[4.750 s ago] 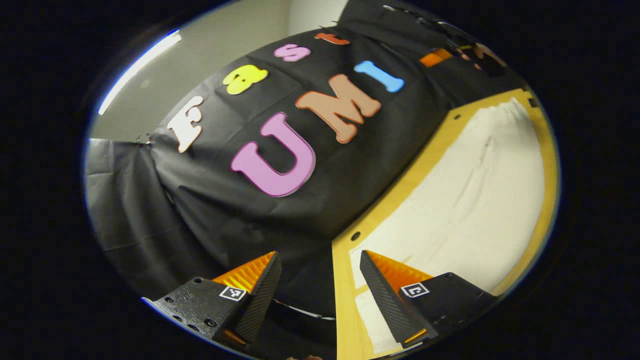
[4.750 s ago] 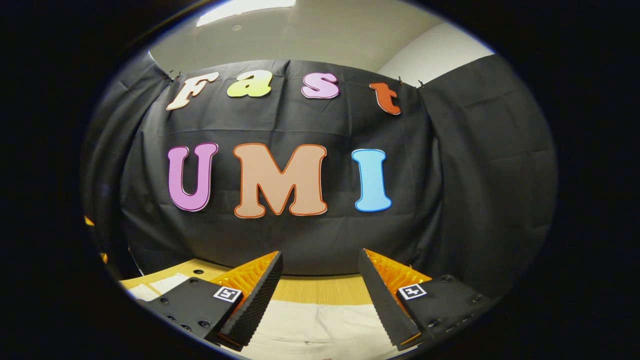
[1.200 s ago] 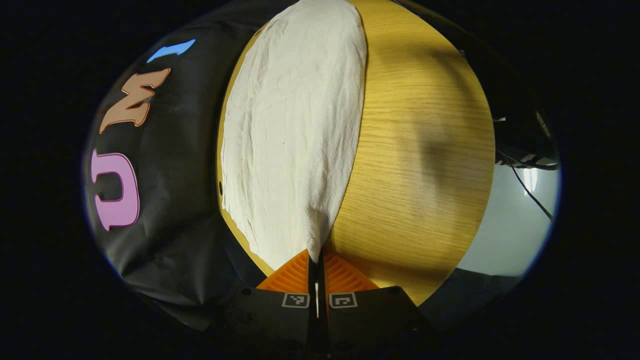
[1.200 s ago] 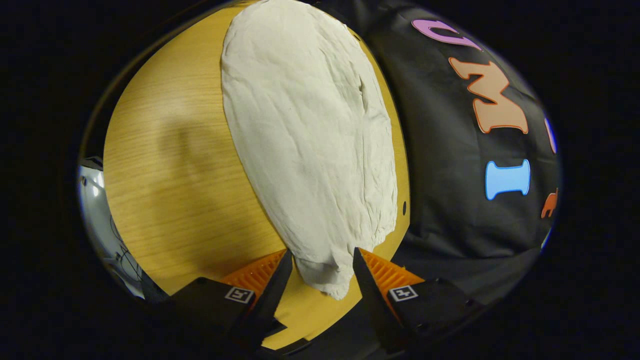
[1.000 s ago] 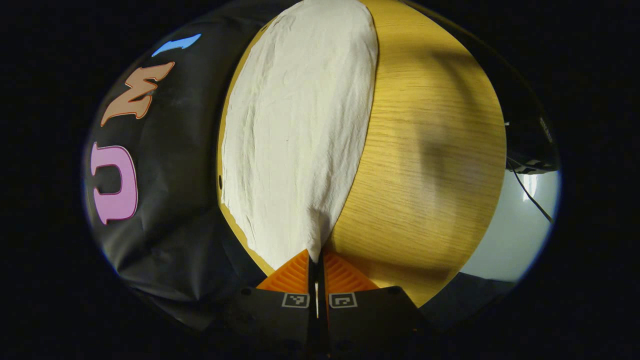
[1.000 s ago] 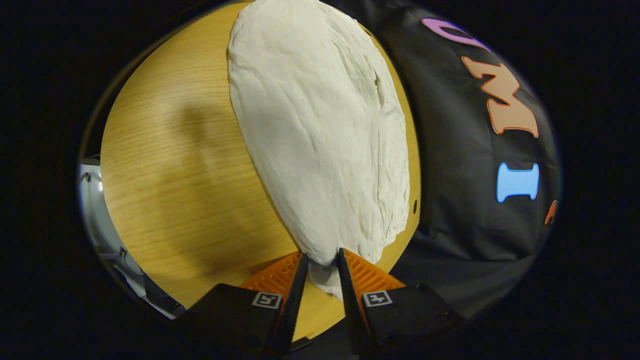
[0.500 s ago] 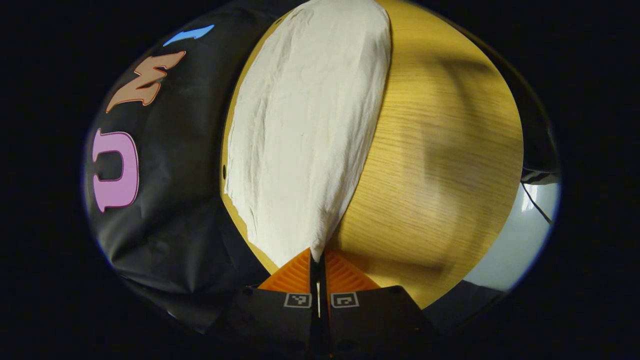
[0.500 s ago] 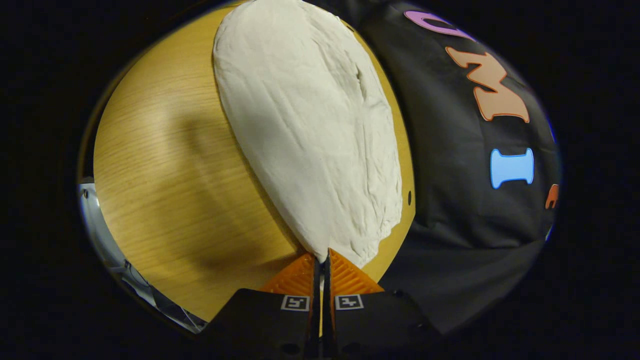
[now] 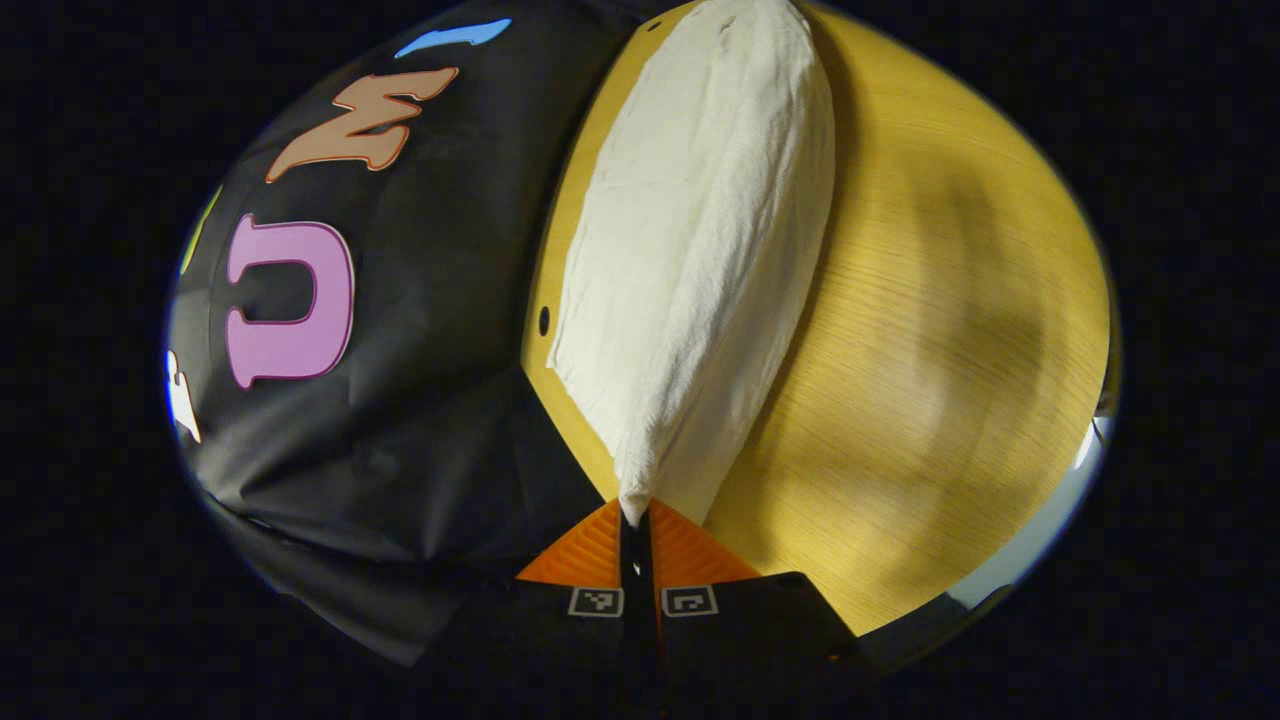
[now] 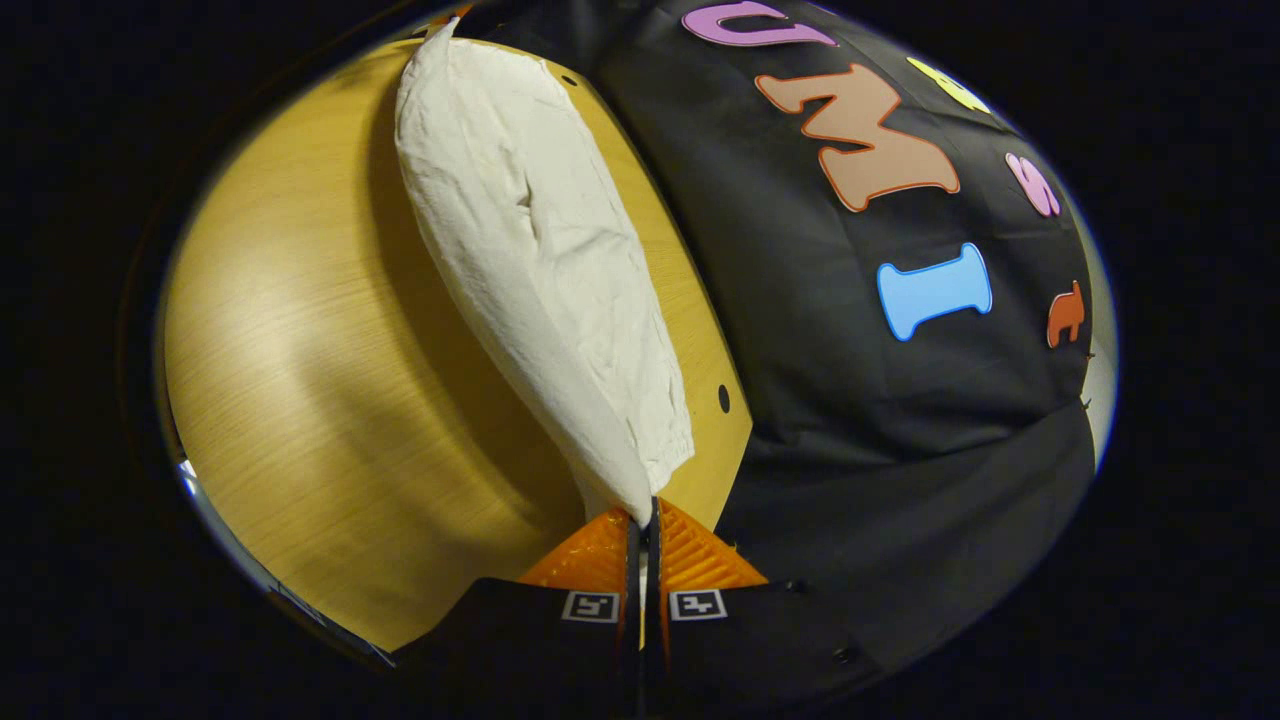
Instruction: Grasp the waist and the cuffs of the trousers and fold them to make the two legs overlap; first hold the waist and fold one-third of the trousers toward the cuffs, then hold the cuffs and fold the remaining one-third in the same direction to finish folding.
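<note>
Pinching one end of the cream trousers (image 9: 700, 240) in the left tool (image 9: 637, 522), fingers pressed together on the fabric; pinching the opposite end in the right tool (image 10: 645, 516), likewise clamped, lifting the near edge off the wooden table (image 9: 930, 330), probably for laying one leg over the other.

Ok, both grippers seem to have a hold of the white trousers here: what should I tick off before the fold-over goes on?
1. Left gripper shut on the white cloth trousers: ok.
2. Right gripper shut on the trousers' other end: ok.
3. Held edges raised off the yellow wooden table: ok, the cloth rises to both grips.
4. Which grip has waist, which cuffs: cannot tell.
5. Bare tabletop beside the trousers for laying the fold: ok.
6. Both layers of cloth caught in each grip: cannot tell.
</note>
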Motion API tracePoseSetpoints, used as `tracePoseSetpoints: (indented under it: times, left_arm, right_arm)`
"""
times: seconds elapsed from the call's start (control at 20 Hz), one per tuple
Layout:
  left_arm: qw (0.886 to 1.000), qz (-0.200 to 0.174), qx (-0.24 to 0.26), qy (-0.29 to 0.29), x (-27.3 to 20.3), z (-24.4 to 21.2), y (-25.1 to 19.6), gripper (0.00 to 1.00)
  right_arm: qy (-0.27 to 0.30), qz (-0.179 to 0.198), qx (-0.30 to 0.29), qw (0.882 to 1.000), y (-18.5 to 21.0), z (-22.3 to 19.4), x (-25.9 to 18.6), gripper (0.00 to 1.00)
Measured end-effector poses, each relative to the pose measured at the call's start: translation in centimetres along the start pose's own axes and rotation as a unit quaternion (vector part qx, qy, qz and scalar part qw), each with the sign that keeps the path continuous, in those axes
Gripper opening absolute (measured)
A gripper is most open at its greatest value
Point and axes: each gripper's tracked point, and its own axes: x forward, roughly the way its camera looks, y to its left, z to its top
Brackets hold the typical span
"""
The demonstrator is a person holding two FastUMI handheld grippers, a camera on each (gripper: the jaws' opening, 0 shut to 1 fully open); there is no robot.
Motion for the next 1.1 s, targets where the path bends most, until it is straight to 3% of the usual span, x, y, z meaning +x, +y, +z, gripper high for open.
tracePoseSetpoints:
  times: [0.2,0.35,0.75,1.1]
  left_arm:
    - [0.999,0.003,-0.032,-0.01,0.9,1.6,2.8,0.0]
    - [0.998,-0.004,-0.055,-0.019,3.3,2.5,4.4,0.0]
    - [0.984,-0.022,-0.157,-0.075,11.2,7.5,11.7,0.0]
    - [0.984,-0.03,-0.168,-0.055,17.6,10.3,12.7,0.0]
  right_arm:
    - [0.009,-0.011,0.012,1.0,-2.0,0.7,1.7,0.05]
    - [0.024,-0.044,0.027,0.998,-4.5,2.0,3.5,0.04]
    - [0.097,-0.106,0.117,0.983,-7.3,4.1,8.5,0.07]
    - [0.127,-0.109,0.194,0.967,-7.7,5.4,13.9,0.04]
